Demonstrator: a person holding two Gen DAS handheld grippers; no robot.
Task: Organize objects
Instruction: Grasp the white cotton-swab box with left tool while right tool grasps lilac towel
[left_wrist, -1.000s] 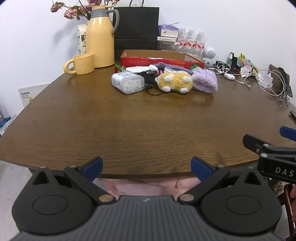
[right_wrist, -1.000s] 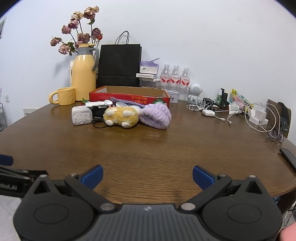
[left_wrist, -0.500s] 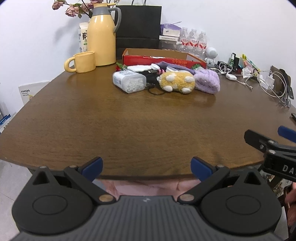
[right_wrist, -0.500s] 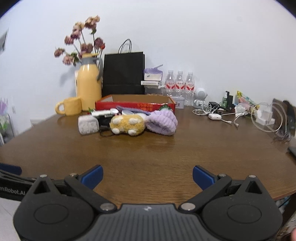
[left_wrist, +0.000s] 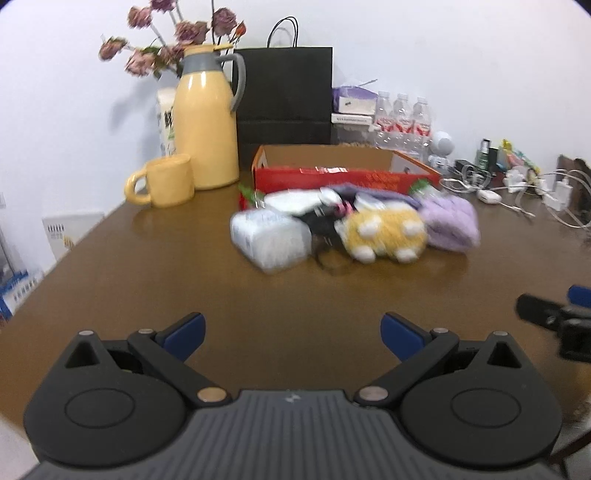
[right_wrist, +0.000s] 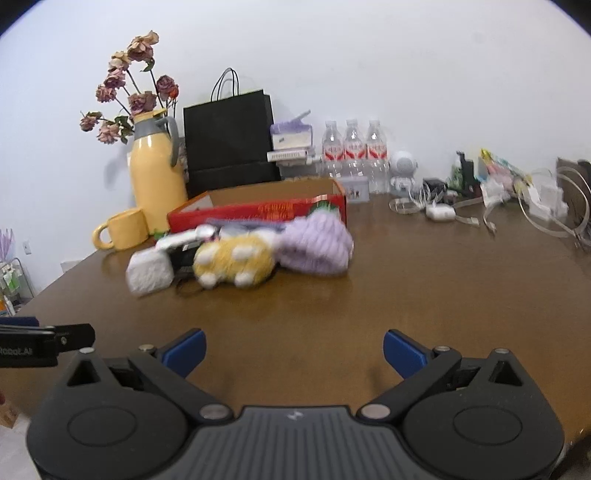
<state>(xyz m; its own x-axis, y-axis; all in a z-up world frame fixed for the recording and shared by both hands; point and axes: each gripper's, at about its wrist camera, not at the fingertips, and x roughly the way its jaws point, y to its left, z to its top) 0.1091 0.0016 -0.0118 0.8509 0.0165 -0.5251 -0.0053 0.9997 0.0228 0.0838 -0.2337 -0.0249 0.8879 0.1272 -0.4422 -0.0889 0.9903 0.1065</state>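
Left wrist view: the left claw (left_wrist: 291, 328) hangs spread wide and empty over the near part of the brown bench (left_wrist: 147, 266). Further back lies a blurred cluster: a white box (left_wrist: 269, 242), a yellow plush toy (left_wrist: 384, 236) and a purple knit piece (left_wrist: 450, 221), touching one another in front of the red cardboard tray (left_wrist: 332, 175). Dark items between box and toy are too smeared to identify. The right claw shows only as a tip cut off at the right edge.

Right wrist view: the right claw (right_wrist: 293, 349) is likewise spread and empty. The same cluster sits mid-bench, blurred; the tray's inside is hidden by its wall.
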